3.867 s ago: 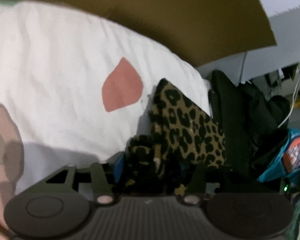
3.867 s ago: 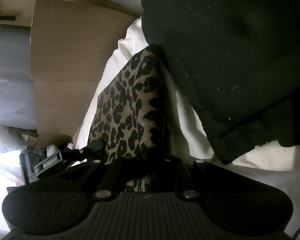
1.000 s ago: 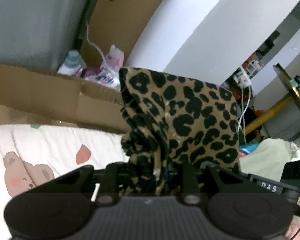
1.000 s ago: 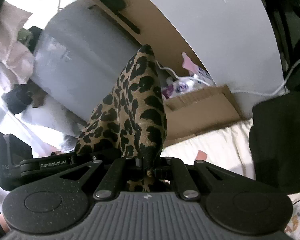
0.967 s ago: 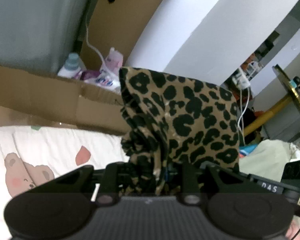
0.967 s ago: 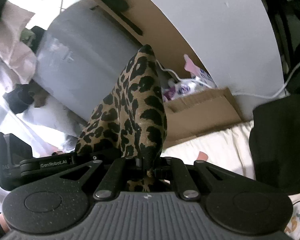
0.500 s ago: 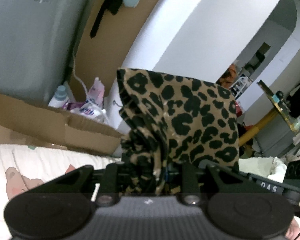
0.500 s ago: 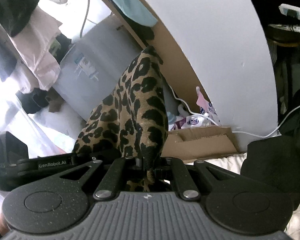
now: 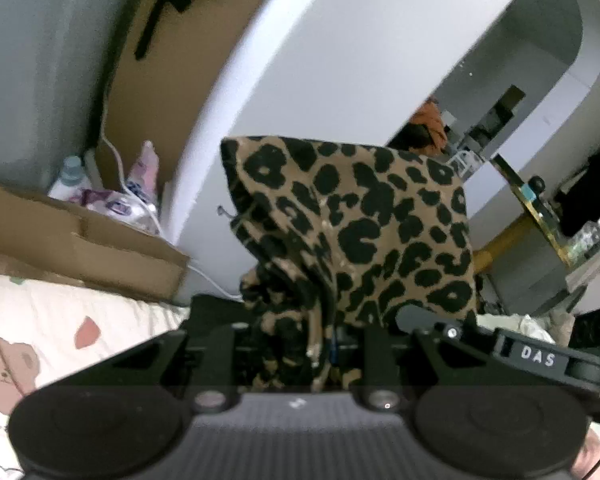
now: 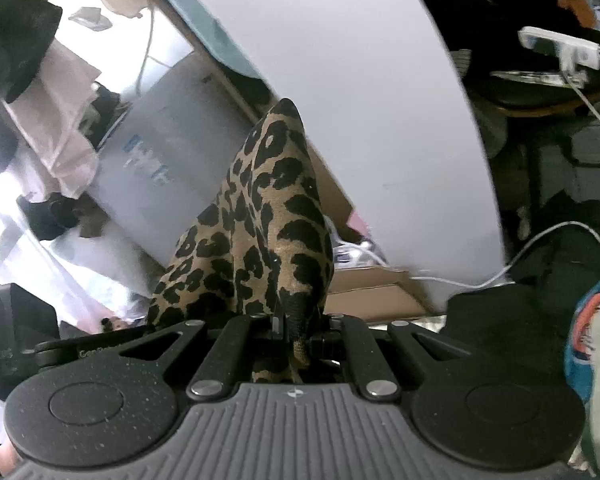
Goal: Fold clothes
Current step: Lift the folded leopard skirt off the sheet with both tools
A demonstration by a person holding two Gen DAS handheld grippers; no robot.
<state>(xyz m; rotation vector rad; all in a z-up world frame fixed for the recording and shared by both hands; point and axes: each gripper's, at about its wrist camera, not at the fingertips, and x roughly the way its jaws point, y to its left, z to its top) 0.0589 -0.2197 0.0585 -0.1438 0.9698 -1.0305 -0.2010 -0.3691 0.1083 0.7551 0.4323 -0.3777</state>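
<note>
Two bottles (image 9: 70, 178) stand in cardboard box (image 9: 100, 248)

Both wrist views bend hard at the rims, where we see straight walls curve and the corners fall to black. In the left wrist view, soft, even light falls on the white wall (image 9: 340, 60), while the cardboard box (image 9: 100, 248) and the bedsheet (image 9: 60, 320) below look smeared with blur. The leopard-print cloth (image 9: 360, 232) reads fairly sharp, grainy in its shaded folds. In the right wrist view, hard daylight burns out the left edge (image 10: 4, 216) to pure white glare, and the right side sinks into dim shadow. We find the same cloth (image 10: 268, 220) crisp there, the background soft, and the gripper body (image 10: 296, 420) evenly lit.
</note>
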